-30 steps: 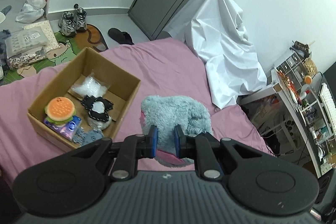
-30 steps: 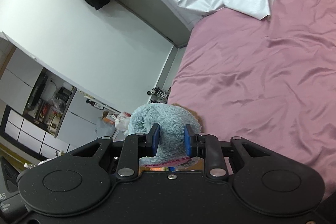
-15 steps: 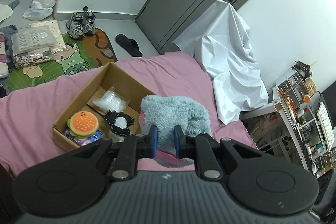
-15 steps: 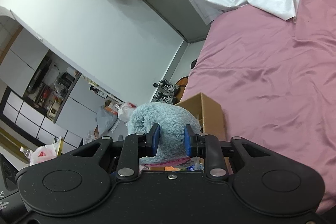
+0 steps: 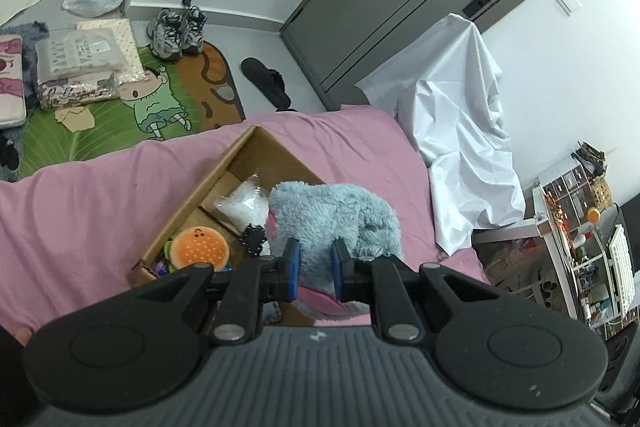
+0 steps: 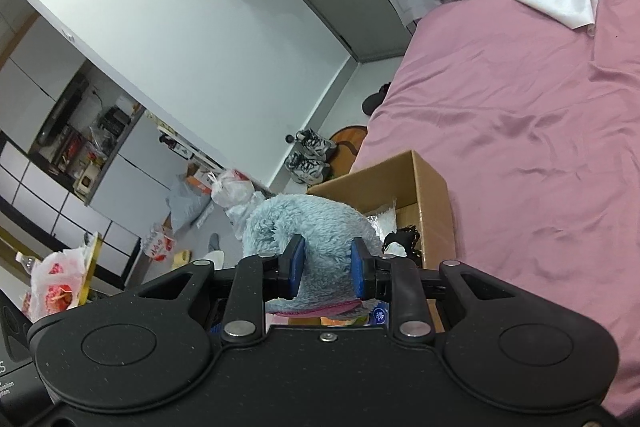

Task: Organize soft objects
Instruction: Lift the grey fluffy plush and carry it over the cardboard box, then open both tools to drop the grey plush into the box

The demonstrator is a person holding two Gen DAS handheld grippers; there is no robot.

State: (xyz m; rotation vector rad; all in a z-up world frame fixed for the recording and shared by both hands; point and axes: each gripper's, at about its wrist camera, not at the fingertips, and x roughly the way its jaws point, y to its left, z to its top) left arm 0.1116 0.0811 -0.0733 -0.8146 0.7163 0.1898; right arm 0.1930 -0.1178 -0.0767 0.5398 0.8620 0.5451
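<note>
Both the left hand-held gripper (image 5: 314, 263) and right hand-held gripper (image 6: 326, 265) clamp the blue plush toy (image 5: 332, 217). Toy hangs over the cardboard box (image 5: 236, 157) on the pink bed (image 5: 80, 195). Burger plush (image 5: 200, 247) lies inside the box.

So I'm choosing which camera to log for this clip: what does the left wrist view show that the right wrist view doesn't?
Only the left wrist view shows the burger plush in the box, the cartoon floor mat and the desk shelves. Only the right wrist view shows the kitchen cabinets and the wide bare stretch of pink bedsheet. Both show the fluffy blue plush clamped by the left gripper and the right gripper, the cardboard box, the sneakers and the white sheet.
</note>
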